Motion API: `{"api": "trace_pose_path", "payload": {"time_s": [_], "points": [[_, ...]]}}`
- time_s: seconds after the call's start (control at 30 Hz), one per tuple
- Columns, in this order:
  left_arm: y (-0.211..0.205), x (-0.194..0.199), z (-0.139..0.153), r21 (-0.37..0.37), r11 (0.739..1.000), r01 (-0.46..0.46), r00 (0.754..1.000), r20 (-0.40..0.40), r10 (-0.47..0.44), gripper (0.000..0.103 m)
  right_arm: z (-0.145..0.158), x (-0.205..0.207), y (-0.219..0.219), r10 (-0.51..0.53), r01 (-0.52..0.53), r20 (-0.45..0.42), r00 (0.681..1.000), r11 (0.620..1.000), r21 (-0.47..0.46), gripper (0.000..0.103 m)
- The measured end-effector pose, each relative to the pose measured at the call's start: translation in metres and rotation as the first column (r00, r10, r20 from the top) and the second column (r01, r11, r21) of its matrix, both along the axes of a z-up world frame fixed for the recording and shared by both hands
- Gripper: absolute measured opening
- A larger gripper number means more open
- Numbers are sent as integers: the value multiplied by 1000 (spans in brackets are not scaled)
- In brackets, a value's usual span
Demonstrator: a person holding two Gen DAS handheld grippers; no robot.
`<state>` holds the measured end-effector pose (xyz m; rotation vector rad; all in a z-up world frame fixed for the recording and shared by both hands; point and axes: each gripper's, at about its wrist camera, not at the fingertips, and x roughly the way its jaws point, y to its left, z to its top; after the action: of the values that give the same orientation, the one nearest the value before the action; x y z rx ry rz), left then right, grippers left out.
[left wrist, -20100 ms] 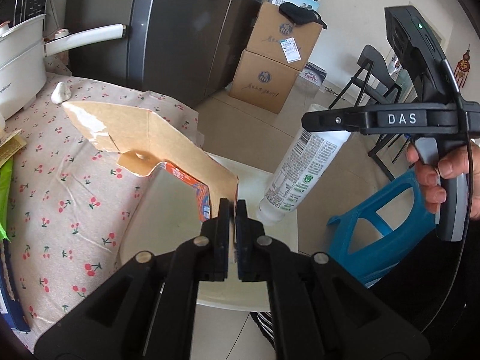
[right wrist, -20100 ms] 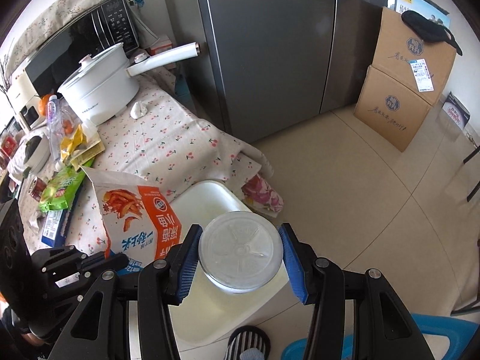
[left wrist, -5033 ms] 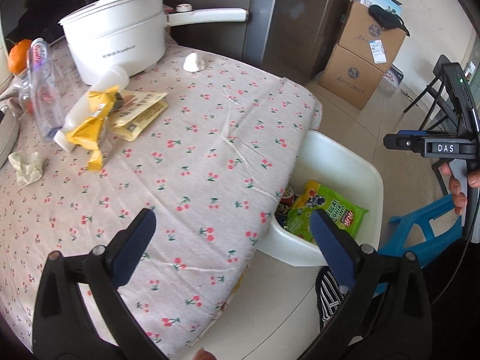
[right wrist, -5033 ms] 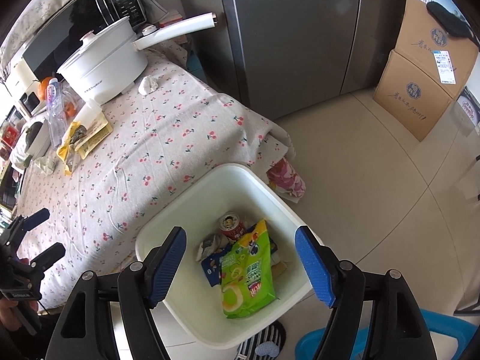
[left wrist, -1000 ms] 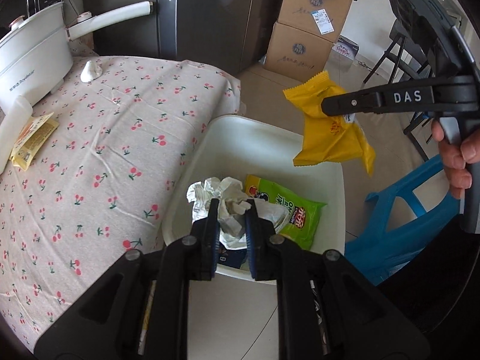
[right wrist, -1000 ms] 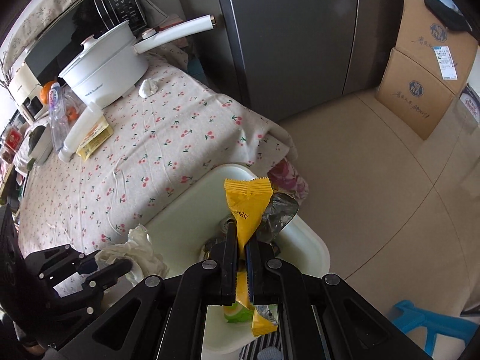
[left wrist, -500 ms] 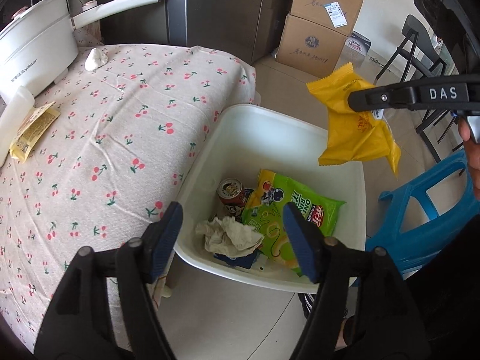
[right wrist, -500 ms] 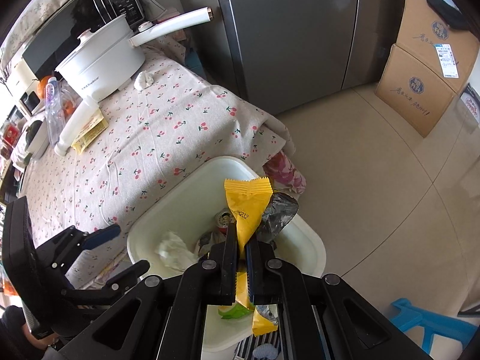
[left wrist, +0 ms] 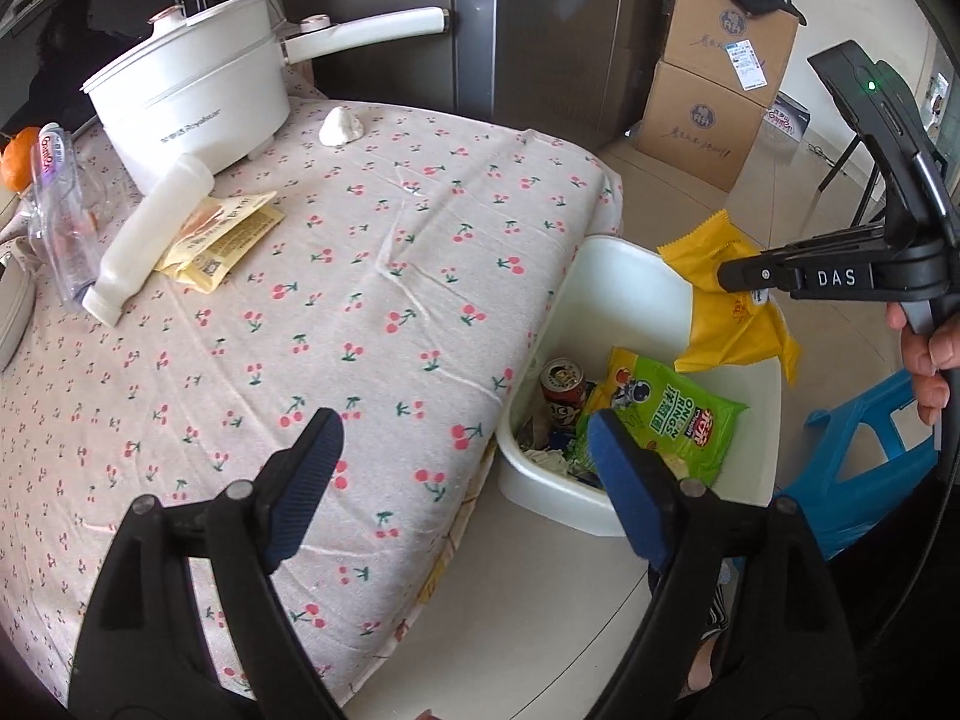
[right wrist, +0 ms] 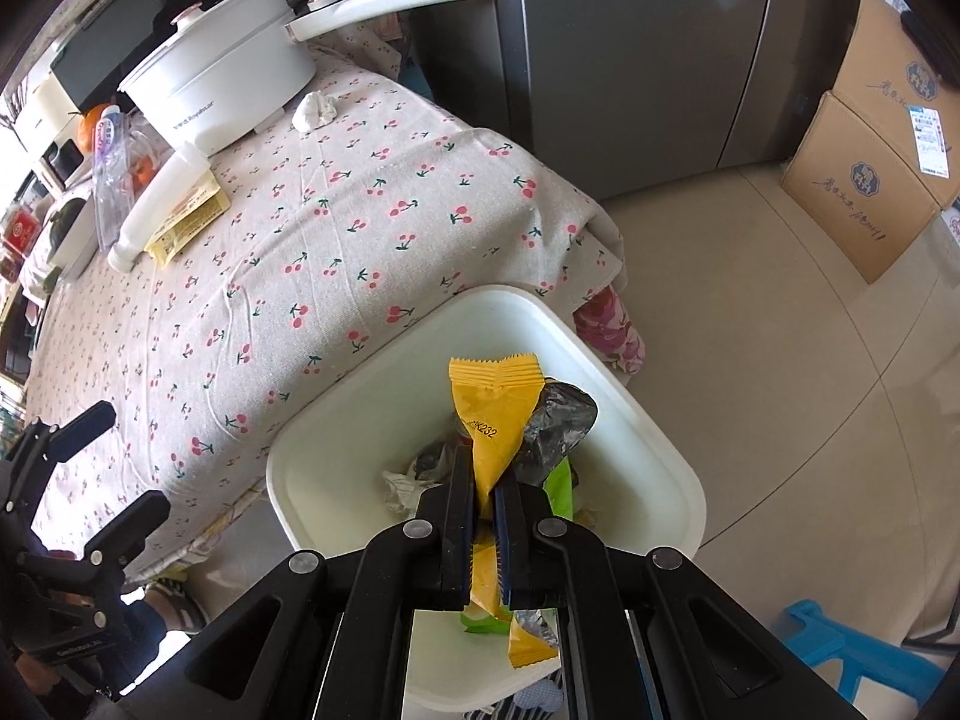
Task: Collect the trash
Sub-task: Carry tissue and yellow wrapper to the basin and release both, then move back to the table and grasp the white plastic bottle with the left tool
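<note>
Above the white bin (right wrist: 654, 426) at the table's corner, the right gripper (right wrist: 486, 492) is clamped tight on a yellow snack wrapper (right wrist: 495, 414), which hangs over the bin's open top without touching its rim. Inside the bin lie a green snack bag (left wrist: 666, 414), a drink can (left wrist: 563, 384) standing upright against the near wall, and crumpled paper (right wrist: 399, 483) at the bottom. The left gripper (left wrist: 462, 468) has its jaws spread wide with nothing between them, held over the edge of the cherry-print tablecloth (left wrist: 336, 312) beside the bin. On the cloth, well apart from the bin, a white bottle (left wrist: 150, 234) lies on its side across a yellow sachet (left wrist: 222, 237); a clear plastic bottle (left wrist: 60, 210) lies just beside them. Further back stands a white pot (left wrist: 192, 114), with a small crumpled white wad (left wrist: 341, 126) near its base. Cardboard boxes (left wrist: 714, 78) are stacked on the floor beyond, and a blue stool (left wrist: 852, 456) sits close against the bin's far side
</note>
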<state>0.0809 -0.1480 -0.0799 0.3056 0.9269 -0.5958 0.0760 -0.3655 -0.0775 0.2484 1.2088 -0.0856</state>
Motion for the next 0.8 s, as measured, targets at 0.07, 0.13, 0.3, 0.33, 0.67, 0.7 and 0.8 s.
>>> {"api": "trace_pose_path", "payload": {"time_s": [0.07,0.13,0.3,0.33,0.67,0.7,0.8], "points": [[8,1,0,9,1000,-18,1000,4,18,84,0,3,6,6,-6,0,1000,1000,0,8],[15,1,1,16,999,-30,1000,6,30,85,0,6,11,13,-13,0,1000,1000,4,9],[27,0,2,12,999,-50,999,0,50,91,5,9,19,12,-13,27,1000,1000,16,66],[28,0,3,10,999,-52,999,1,52,93,7,10,21,16,-17,34,999,1000,13,67],[38,0,5,31,997,-69,997,21,69,101,12,13,30,19,-19,43,999,1000,-3,73],[39,1,5,42,996,-77,997,32,75,102,13,13,30,16,-16,46,999,1000,-3,75],[47,11,8,92,992,-87,994,76,80,102,16,18,33,15,-14,57,998,1000,-13,80]]}}
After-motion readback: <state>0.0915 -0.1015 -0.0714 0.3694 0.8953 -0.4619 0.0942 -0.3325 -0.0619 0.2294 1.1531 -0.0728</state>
